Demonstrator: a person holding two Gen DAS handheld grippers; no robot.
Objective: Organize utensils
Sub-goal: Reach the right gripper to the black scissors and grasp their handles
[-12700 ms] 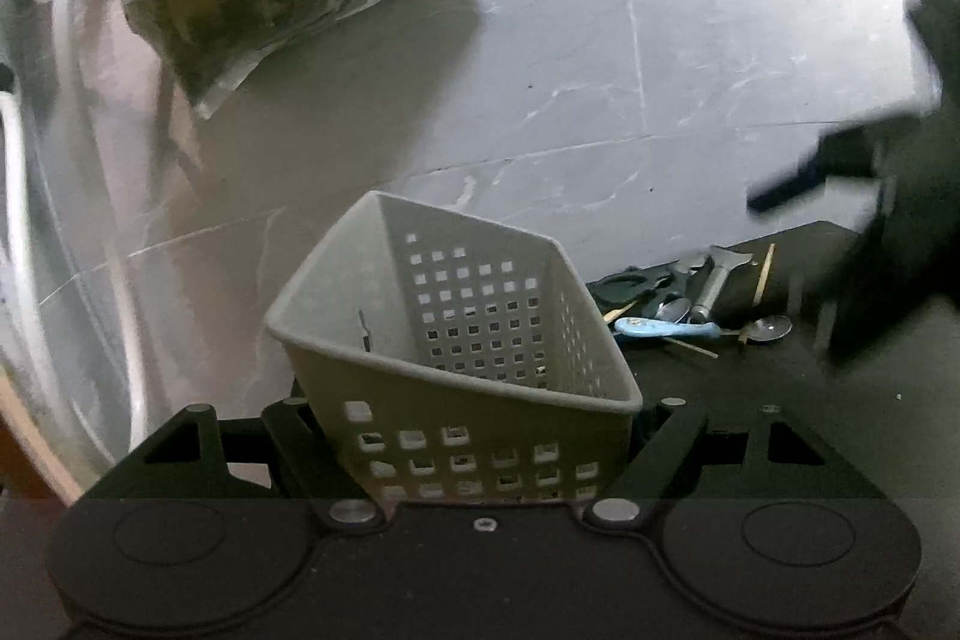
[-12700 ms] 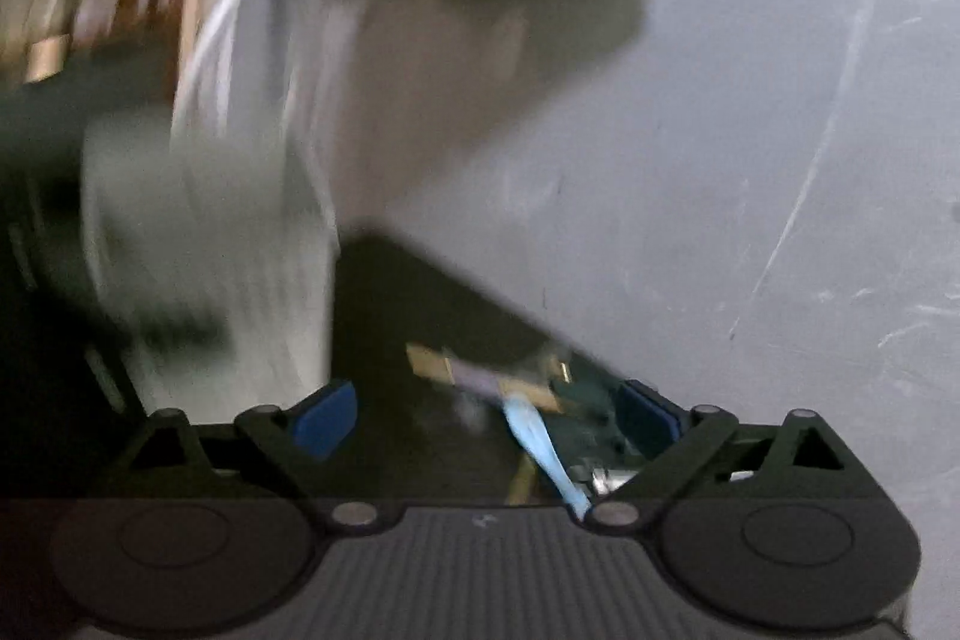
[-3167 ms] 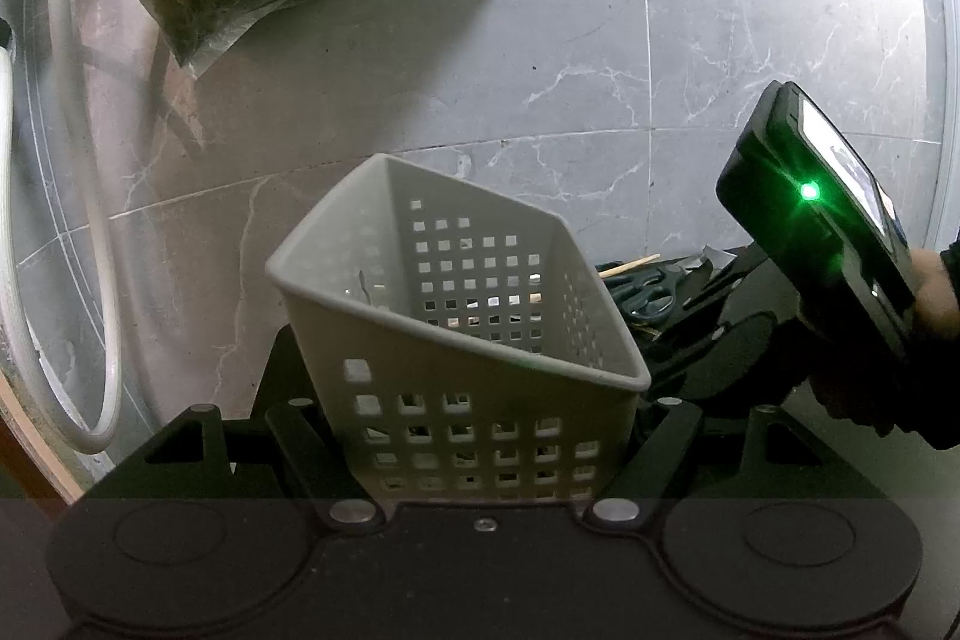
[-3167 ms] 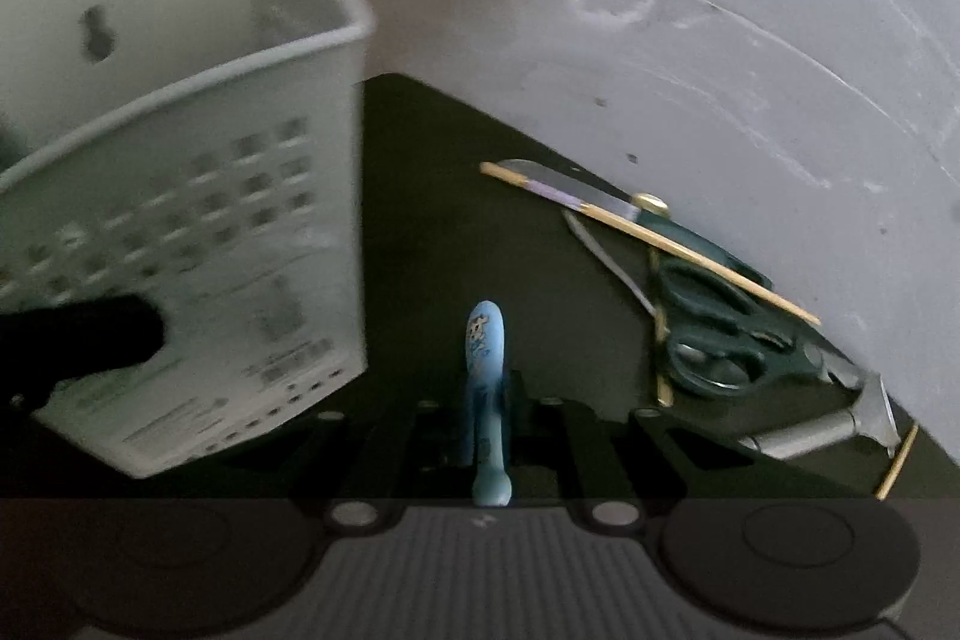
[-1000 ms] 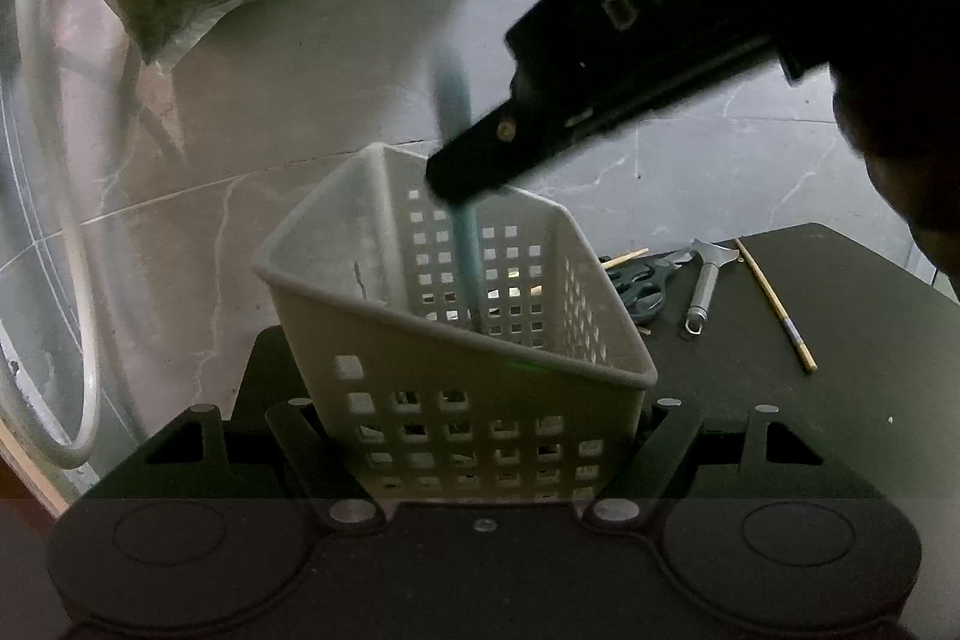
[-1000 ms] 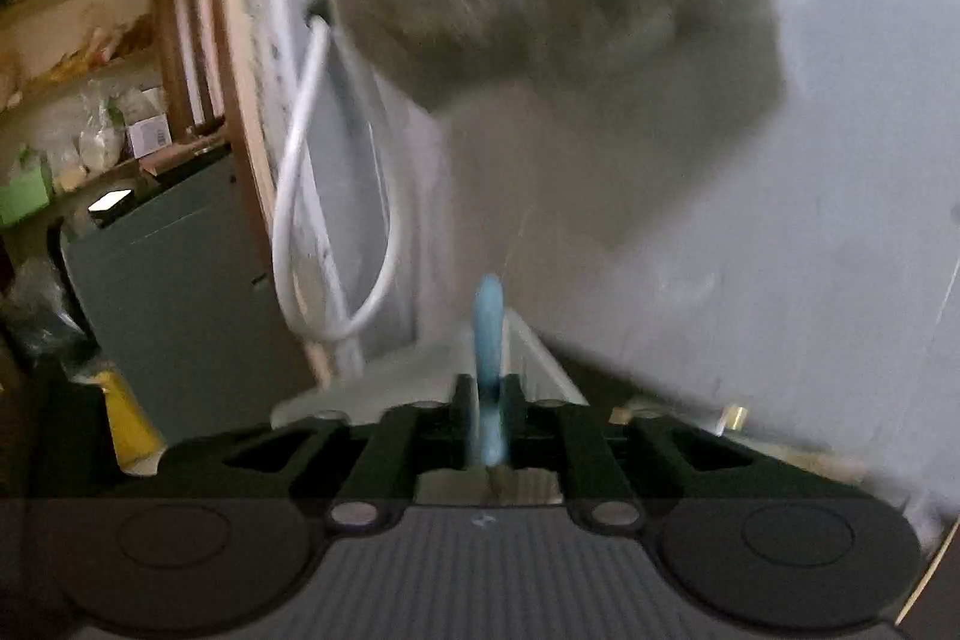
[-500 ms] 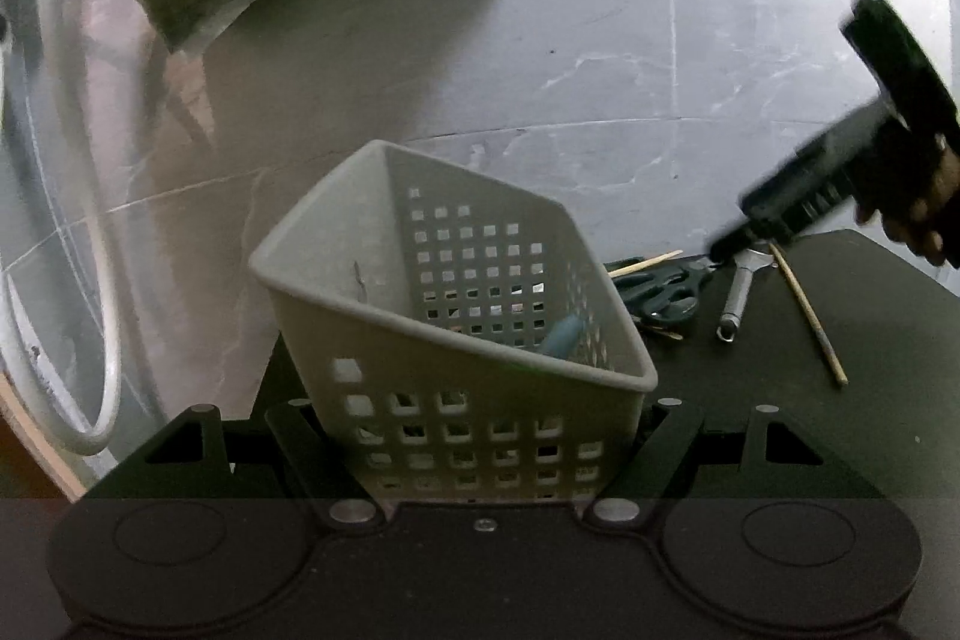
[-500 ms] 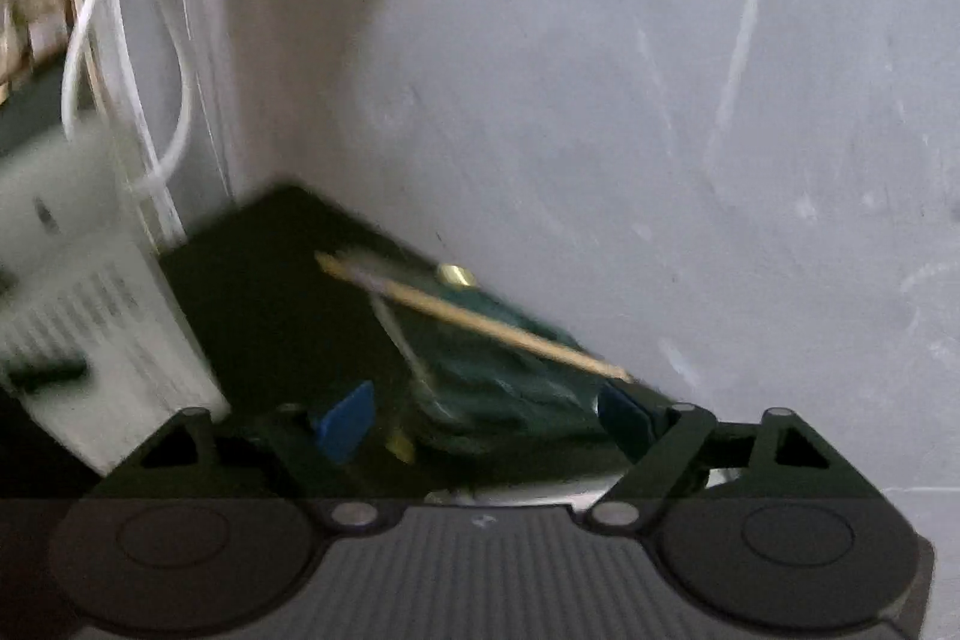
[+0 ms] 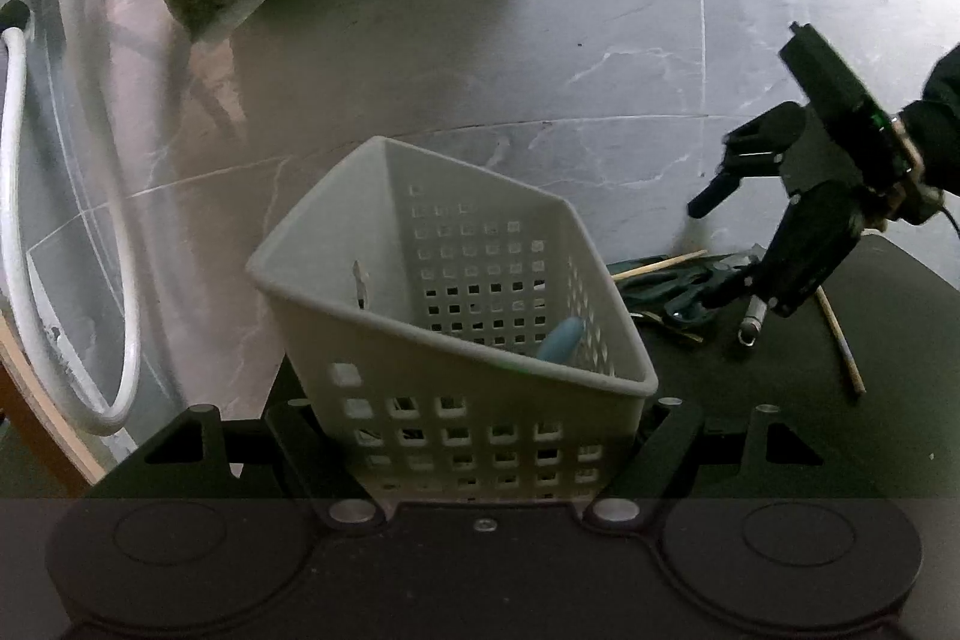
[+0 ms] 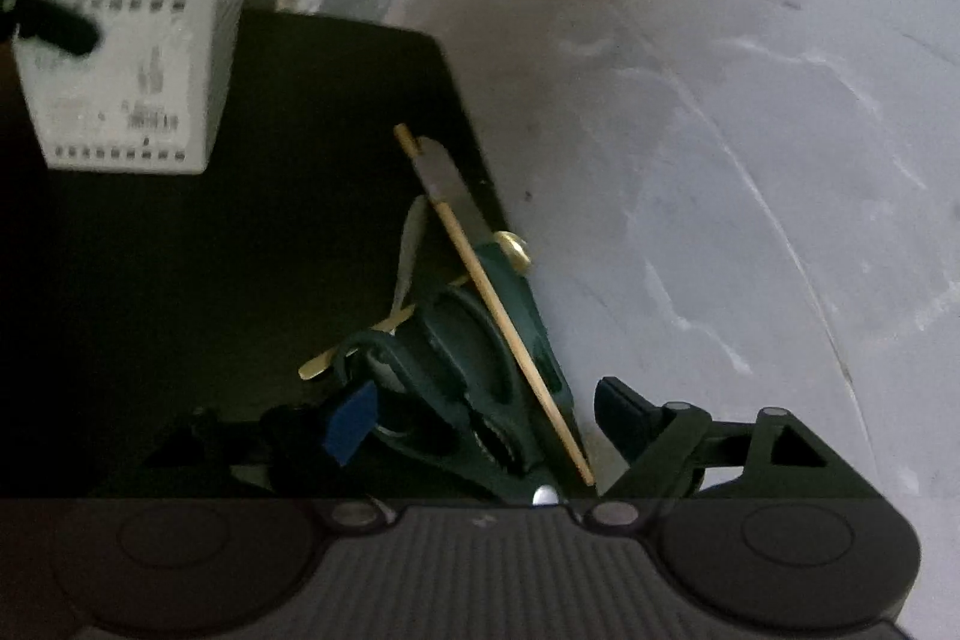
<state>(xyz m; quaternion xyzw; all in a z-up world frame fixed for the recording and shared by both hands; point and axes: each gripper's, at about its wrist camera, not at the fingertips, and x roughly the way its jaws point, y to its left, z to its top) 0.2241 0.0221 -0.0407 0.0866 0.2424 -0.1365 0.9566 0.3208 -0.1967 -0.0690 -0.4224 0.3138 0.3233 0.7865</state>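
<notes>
Left gripper [image 9: 480,436] clamped on white basket [image 9: 456,340], blue utensil [image 9: 561,337] inside. Right gripper [image 10: 480,418] jaws just spread, unclenched, straddling green scissors [image 10: 480,370] right of basket.

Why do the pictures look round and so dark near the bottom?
Both views use a fisheye lens, which gives black corners and bends the floor lines. In the left wrist view, the basket looks sharp. In the right wrist view, the scissors sit in dim shadow and the basket looks smeared.

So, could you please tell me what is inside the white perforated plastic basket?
Inside the white perforated plastic basket, a light blue handle leans against the wall; its lower end and the basket floor are hidden.
</notes>
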